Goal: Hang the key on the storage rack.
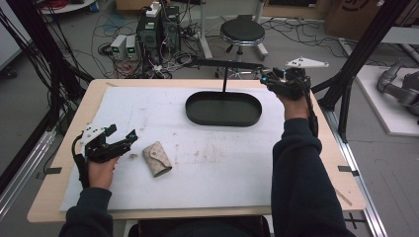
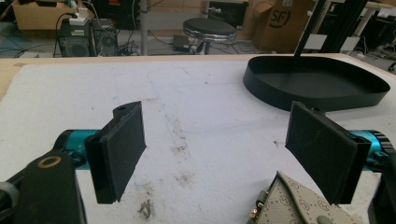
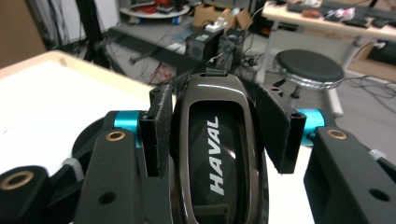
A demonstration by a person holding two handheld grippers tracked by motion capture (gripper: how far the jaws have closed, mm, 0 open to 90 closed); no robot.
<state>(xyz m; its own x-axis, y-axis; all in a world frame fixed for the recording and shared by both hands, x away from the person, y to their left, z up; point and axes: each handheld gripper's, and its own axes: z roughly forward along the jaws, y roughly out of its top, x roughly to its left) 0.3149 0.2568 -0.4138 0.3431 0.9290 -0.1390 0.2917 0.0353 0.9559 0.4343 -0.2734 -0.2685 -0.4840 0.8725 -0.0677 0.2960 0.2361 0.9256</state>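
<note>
Jaws: left gripper (image 1: 124, 137) spread wide, empty, near the worktop's (image 1: 217, 163) front-left corner | beige key pouch (image 1: 157, 158) lying just beside it | right gripper (image 3: 212, 135) clenched on the HAVAL key fob (image 3: 215, 154), raised over the far-right edge beside the black tray (image 1: 223, 108).

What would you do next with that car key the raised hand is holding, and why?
Probably carry it toward the beige pouch lying on the white mat. The right gripper is shut on the car key, held up past the black tray, while the left gripper waits open beside the pouch, likely to steady it.
</note>
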